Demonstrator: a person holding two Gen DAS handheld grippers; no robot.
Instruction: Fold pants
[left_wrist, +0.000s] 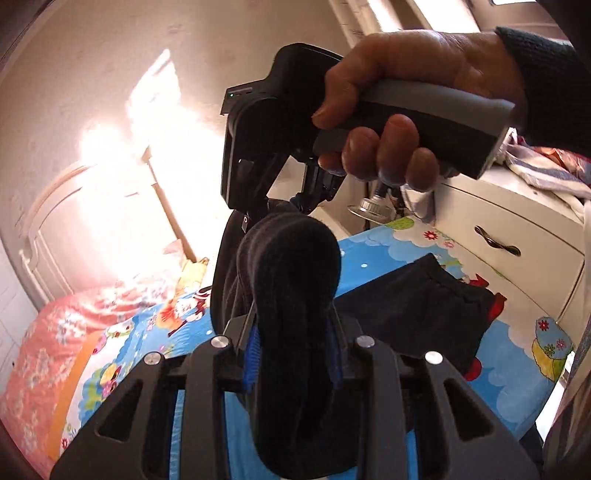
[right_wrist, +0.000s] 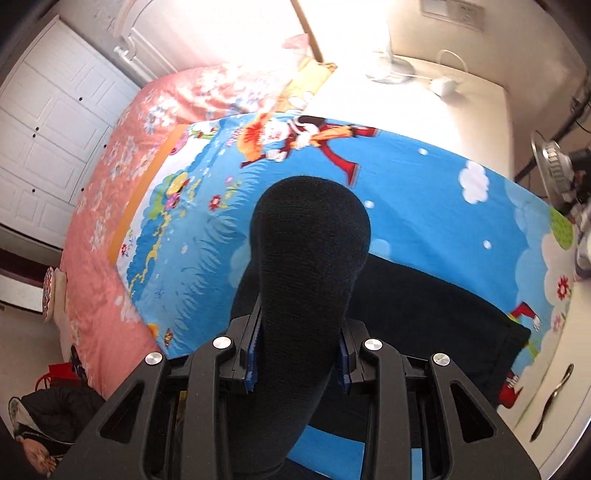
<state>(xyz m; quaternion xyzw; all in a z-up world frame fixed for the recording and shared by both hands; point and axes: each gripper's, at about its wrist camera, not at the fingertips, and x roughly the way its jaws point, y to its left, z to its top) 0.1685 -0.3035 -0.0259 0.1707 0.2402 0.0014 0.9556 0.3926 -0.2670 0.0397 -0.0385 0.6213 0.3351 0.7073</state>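
Left wrist view: the left gripper (left_wrist: 291, 354) is clenched on a bunched fold of the dark pants (left_wrist: 291, 280), lifted clear so the fabric can carry over. The right gripper (right_wrist: 299, 354) pinches another bunch likewise. Beyond, the rest of the garment lies on the cartoon bedsheet (right_wrist: 424, 177), toward the edge nearest the white dresser (left_wrist: 517, 236).

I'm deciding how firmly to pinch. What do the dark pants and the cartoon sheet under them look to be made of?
The dark navy pants look like a soft, matte knit, perhaps fleece or jersey: a fine ribbed weave shows where they bulge between the jaws. The blue cartoon-print bed sheet looks like thin, smooth woven cloth, likely cotton or polyester: it lies flat with a crisp printed pattern.
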